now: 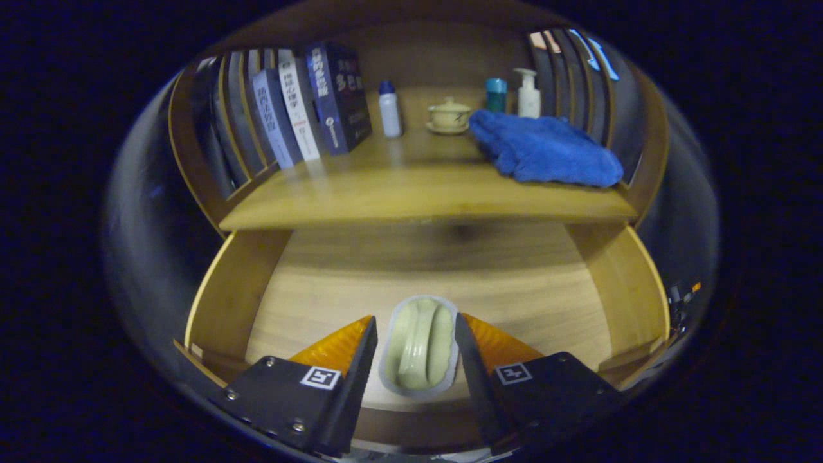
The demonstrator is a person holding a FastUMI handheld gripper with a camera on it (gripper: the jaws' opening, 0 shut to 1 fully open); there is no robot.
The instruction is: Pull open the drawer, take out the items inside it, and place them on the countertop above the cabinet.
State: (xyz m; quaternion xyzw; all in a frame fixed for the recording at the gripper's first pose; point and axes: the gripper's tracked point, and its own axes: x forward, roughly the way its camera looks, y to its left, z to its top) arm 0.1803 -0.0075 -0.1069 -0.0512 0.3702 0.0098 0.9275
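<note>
The wooden drawer (pixel 226 297) stands pulled out below the countertop (pixel 411 193). A small pale green ceramic piece with a whitish rim (pixel 419 344) sits between my fingers, low over the drawer's front part. My gripper (pixel 415 319) is shut on it, one finger against each of its sides. The drawer's wooden floor (pixel 514 302) stretches beyond the fingers, and its back lies in shadow under the countertop.
On the countertop, several books (pixel 302 106) lean at the left. A white bottle with a blue cap (pixel 389 109), a lidded tea bowl on a saucer (pixel 449 116), a teal-capped bottle (pixel 496 94) and a pump bottle (pixel 528 93) stand at the back. A blue towel (pixel 543 149) lies at the right.
</note>
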